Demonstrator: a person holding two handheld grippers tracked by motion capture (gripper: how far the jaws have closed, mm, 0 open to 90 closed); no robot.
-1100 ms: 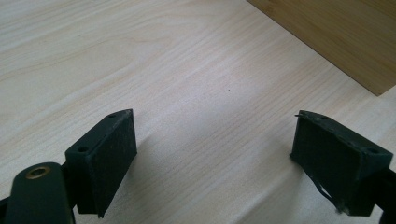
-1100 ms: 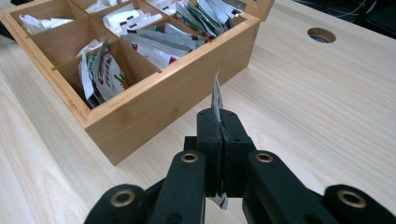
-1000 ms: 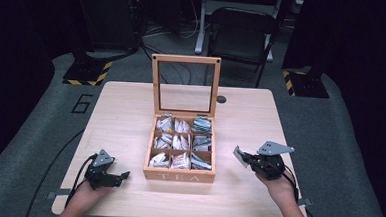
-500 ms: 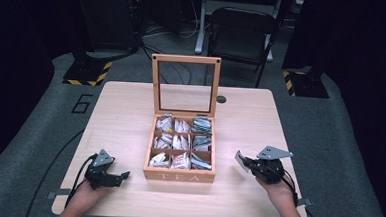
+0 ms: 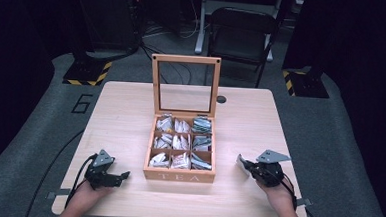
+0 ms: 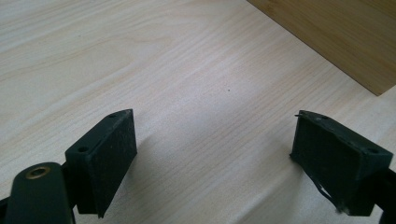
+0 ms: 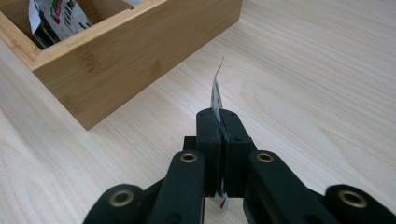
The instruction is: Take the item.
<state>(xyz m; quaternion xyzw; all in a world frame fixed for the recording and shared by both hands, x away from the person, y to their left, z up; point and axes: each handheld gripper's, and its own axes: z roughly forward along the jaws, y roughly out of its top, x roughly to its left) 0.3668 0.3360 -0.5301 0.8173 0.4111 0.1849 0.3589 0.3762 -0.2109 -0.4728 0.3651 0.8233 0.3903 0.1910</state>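
Box: the wooden tea box (image 5: 179,175) sits in the middle of the worktop (image 5: 121,109), a bit closer to your edge. The word TEA is on its front wall.
Lid: the lid (image 5: 184,85) stands straight up at the back of the box. You can see through its clear pane.
Inside: nine small spaces in three rows, each with tea packets (image 5: 181,142) standing in it.
Left tool: your left tool (image 5: 125,175) rests low near the front left corner of the worktop, just beside the box. Its two black jaws are wide apart with nothing between them. In the left gripper view, bare wood lies between the pads (image 6: 108,156), and a corner of the box (image 6: 341,42) shows at the top right.
Right tool: your right tool (image 5: 243,163) is near the front right part of the worktop, close to the box but apart from it. Its jaws are pressed together on one thin packet (image 7: 216,95). The packet sticks up past the tips, edge on.
Box from the right tool: the box wall (image 7: 135,51) is ahead and to the left in the right gripper view.
Behind: a dark chair (image 5: 242,33) stands past the far edge of the worktop.
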